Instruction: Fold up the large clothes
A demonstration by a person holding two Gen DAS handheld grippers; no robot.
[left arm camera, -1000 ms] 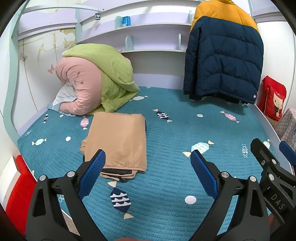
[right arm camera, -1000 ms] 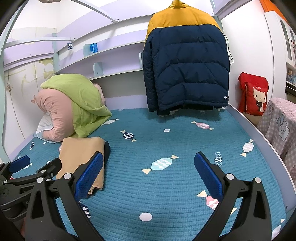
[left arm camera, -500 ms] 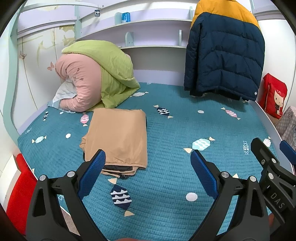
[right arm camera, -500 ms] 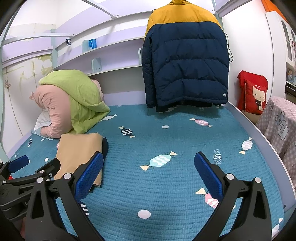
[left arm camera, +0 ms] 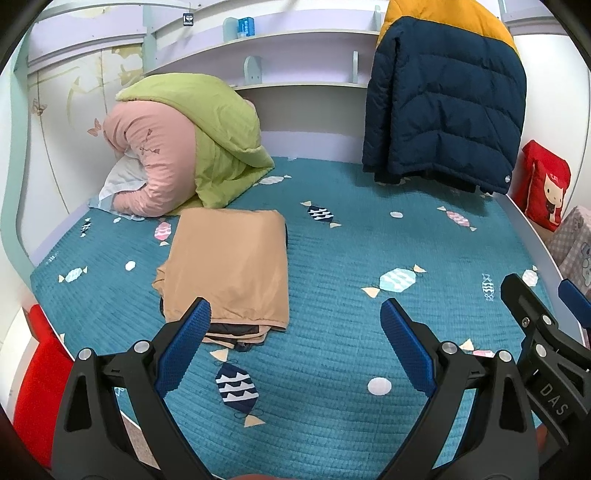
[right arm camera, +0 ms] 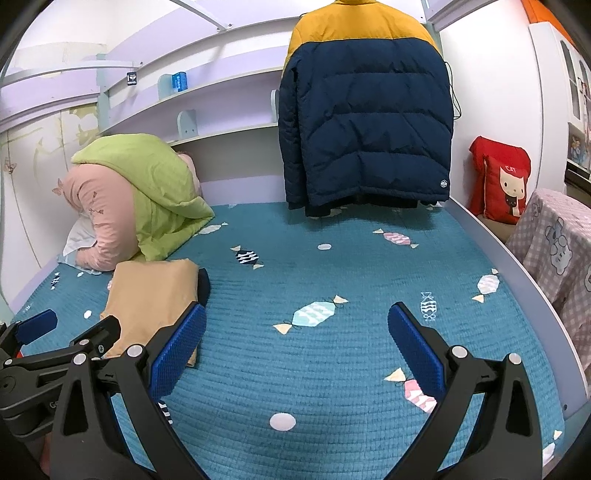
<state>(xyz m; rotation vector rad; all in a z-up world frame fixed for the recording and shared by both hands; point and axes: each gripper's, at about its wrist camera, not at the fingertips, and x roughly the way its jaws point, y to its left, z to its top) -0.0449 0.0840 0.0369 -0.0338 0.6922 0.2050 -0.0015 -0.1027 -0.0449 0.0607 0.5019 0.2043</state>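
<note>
A folded tan garment [left arm camera: 229, 262] lies on the teal bedspread [left arm camera: 332, 258], with dark cloth showing under its near edge. It also shows in the right wrist view [right arm camera: 151, 295] at the left. A navy and yellow puffer jacket [right arm camera: 365, 122] hangs at the back of the bed, and shows in the left wrist view [left arm camera: 443, 110]. My left gripper [left arm camera: 295, 332] is open and empty, above the bed just in front of the tan garment. My right gripper [right arm camera: 295, 332] is open and empty over the middle of the bed.
A rolled green and pink quilt [left arm camera: 184, 147] with a white pillow sits at the back left. A red cushion [right arm camera: 498, 184] leans at the right wall. A checked cloth [right arm camera: 554, 251] covers something beside the bed's right edge. Shelves [left arm camera: 295, 33] run along the back wall.
Both grippers have moved slightly back and up, so the bed appears a little lower and farther. The garment and jacket have not moved. Both grippers stay open.
</note>
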